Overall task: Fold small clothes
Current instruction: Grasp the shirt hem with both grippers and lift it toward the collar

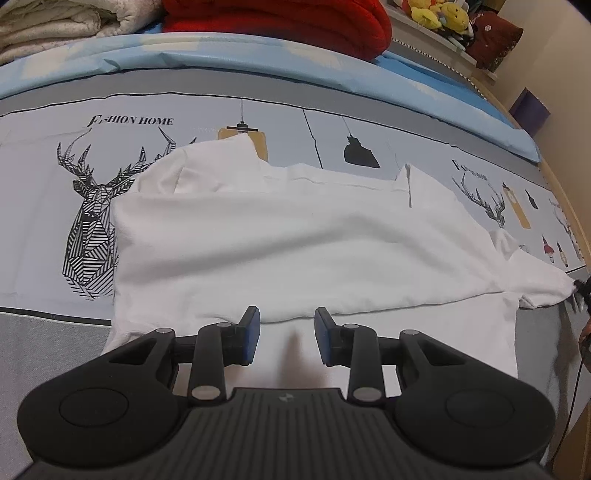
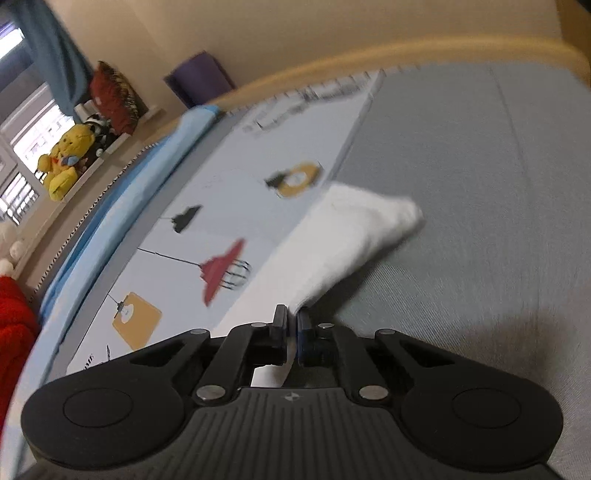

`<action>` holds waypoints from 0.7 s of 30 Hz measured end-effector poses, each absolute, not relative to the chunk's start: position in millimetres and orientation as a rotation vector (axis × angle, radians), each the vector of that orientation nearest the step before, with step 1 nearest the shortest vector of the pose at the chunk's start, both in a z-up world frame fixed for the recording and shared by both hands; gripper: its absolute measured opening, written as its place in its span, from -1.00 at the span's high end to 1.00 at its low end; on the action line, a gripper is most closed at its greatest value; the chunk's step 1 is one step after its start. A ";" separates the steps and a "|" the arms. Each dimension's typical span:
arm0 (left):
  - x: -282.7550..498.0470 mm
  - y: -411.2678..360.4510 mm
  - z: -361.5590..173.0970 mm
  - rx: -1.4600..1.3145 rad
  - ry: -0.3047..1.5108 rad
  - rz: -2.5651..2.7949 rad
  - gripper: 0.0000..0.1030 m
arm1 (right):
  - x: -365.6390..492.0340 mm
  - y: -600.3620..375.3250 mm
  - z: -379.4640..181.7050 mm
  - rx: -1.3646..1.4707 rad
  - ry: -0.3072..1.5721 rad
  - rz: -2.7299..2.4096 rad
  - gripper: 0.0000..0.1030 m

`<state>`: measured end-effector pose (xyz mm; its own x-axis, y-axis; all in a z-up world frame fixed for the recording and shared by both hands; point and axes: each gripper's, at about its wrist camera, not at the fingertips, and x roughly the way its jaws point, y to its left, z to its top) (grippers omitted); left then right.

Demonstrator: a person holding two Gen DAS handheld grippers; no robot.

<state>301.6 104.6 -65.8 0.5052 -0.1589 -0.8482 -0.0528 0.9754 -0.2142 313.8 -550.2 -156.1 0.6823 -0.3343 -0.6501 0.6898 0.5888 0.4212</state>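
A white garment [image 1: 295, 240] lies spread across the printed bed sheet [image 1: 44, 206], with one part folded over along its length. My left gripper [image 1: 286, 332] is open just over the garment's near edge, and only flat cloth shows between its blue pads. The garment's right end is drawn out to a point at the frame's right edge. In the right wrist view, my right gripper [image 2: 293, 325] is shut on a corner of the white garment [image 2: 351, 236], which stretches away from the fingertips over the grey bedding [image 2: 461, 184].
A red blanket [image 1: 295, 22] and a cream quilt [image 1: 48, 22] are piled at the far side of the bed. Plush toys [image 1: 439, 14] and a dark red cushion [image 1: 495, 37] sit on a ledge behind. A purple box [image 1: 530, 107] stands by the wall.
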 end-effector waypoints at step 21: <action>294.1 241.7 -34.5 -0.520 0.930 0.171 0.33 | 271.0 -80.0 -55.3 0.042 0.769 0.550 0.91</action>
